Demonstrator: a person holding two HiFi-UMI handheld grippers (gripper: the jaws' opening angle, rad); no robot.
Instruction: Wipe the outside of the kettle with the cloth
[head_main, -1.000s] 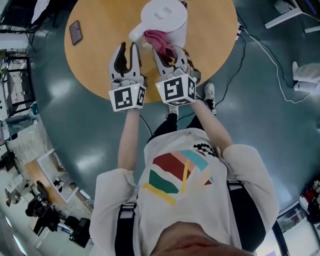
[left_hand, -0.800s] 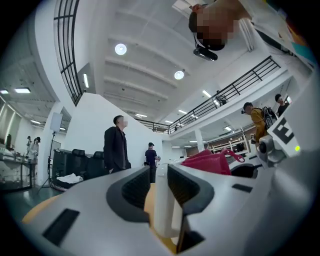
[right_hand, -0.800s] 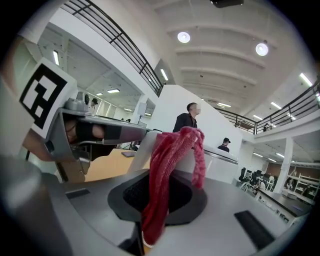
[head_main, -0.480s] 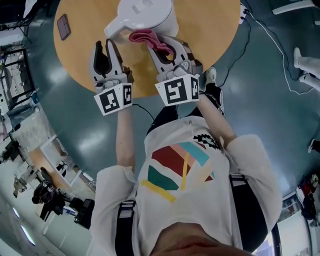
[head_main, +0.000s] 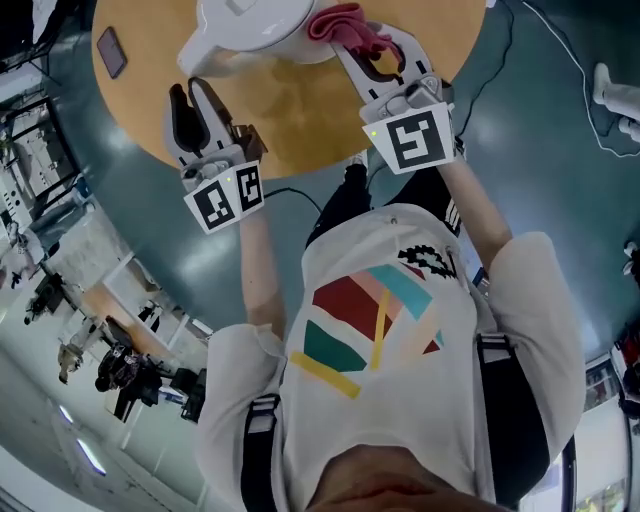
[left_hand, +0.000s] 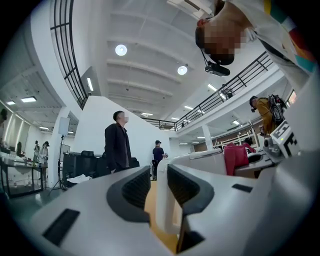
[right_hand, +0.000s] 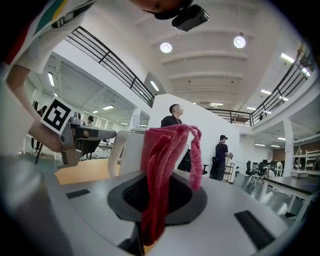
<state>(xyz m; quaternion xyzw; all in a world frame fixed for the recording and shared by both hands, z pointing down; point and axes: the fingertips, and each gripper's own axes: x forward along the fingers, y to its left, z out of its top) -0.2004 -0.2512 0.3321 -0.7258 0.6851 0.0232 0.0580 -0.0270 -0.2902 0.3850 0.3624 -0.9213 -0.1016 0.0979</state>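
A dark phone (head_main: 110, 52) is lying near the left edge of the round wooden table (head_main: 300, 120). Beside it, the left gripper (head_main: 192, 95) is reaching over the near rim with its jaws apart. The white handle (left_hand: 162, 200) of the kettle (head_main: 250, 25) is standing between them, with a strip of tabletop showing on one side. The white kettle is standing upright on the table, lid on. At its right side the pink cloth (head_main: 340, 22) is lying against the kettle wall. The right gripper (head_main: 370, 45) is clenching that cloth, which is hanging bunched between its closed jaws.
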